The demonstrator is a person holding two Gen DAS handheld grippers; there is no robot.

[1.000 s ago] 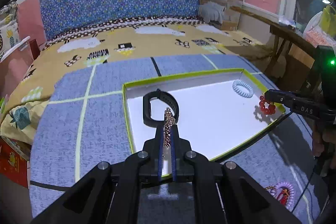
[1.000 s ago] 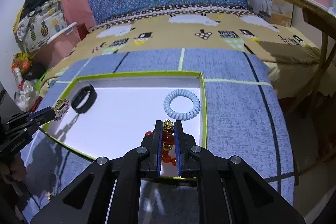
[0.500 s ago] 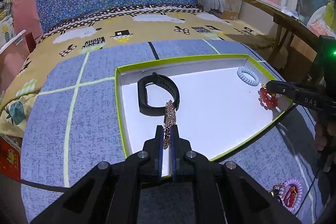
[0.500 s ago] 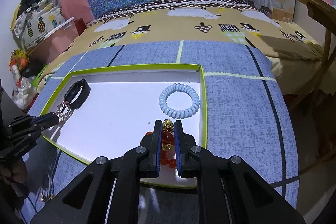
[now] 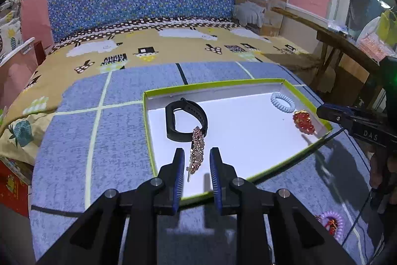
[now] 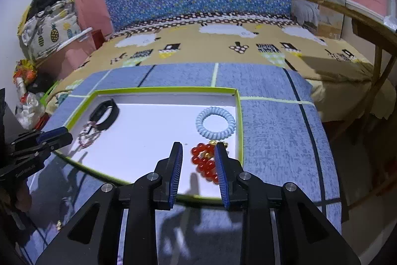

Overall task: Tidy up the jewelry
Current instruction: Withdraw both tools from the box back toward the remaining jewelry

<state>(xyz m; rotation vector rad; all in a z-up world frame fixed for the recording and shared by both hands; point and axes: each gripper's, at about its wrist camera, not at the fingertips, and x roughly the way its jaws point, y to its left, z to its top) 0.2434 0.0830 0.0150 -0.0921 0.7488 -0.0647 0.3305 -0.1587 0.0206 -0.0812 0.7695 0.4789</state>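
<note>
A white tray with a green rim [image 5: 148, 131] [image 6: 238, 126] lies on the blue cloth. My left gripper [image 5: 197, 158] is open over the tray's near left edge; the pink rhinestone bracelet [image 5: 197, 152] [image 6: 86, 135] lies free between the fingers, next to a black band [image 5: 186, 119] [image 6: 105, 113]. My right gripper [image 6: 198, 155] is open at the tray's right end; the red bead bracelet [image 6: 204, 162] [image 5: 304, 122] lies loose on the tray between the fingers, beside a light blue spiral hair tie [image 6: 215, 121] [image 5: 282, 102].
A purple spiral hair tie with a red piece [image 5: 331, 224] lies on the blue cloth outside the tray, near right. A small gold item [image 6: 59, 224] lies on the cloth near the left gripper. The bed's edge and a wooden table [image 5: 342, 46] stand to the right.
Both grippers opened. The rhinestone bracelet dropped from the left gripper onto the tray; the red bead bracelet dropped from the right gripper onto the tray.
</note>
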